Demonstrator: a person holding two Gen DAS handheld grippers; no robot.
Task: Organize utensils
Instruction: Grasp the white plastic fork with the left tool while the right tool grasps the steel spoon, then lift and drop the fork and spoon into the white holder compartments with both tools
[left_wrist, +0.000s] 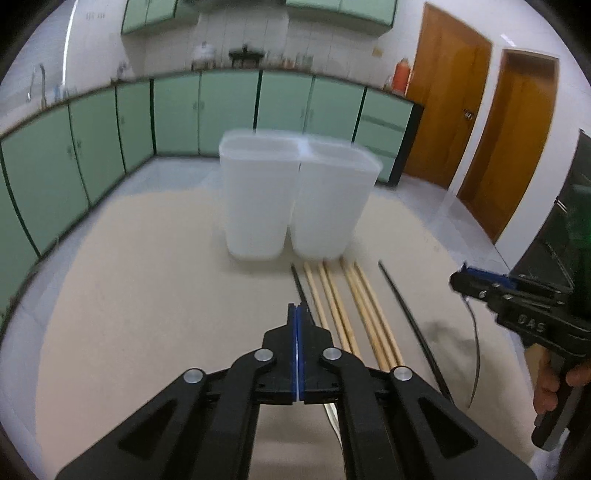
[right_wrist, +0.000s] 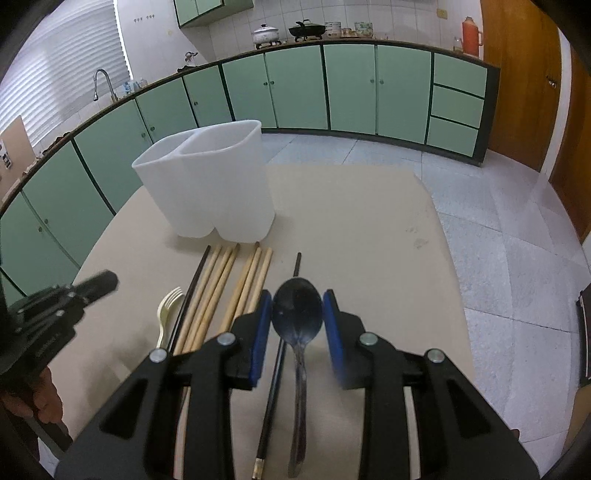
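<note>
A: Where's the spoon (right_wrist: 297, 314)?
B: In the right wrist view it sits at the lower middle of the frame, bowl up, pinched between the blue pads of the right claw (right_wrist: 297, 314). Its handle runs down toward the bottom edge.
A: And the left claw (left_wrist: 297, 314)?
B: Pressed together, pads meeting, at the lower middle of the left wrist view. I can't see anything held between them.
A: The other utensils?
B: Wooden chopsticks (right_wrist: 221, 291) lie side by side on the counter (right_wrist: 369, 229), with a black chopstick (right_wrist: 192, 288) at their left and another black chopstick (right_wrist: 275, 376) beside the spoon. A pale fork (right_wrist: 168, 306) lies left of those.
A: The holder?
B: A white two-compartment container (right_wrist: 214, 184) stands upright just beyond the chopstick tips, left of centre. Green cabinets (right_wrist: 351, 88) curve across the top.
</note>
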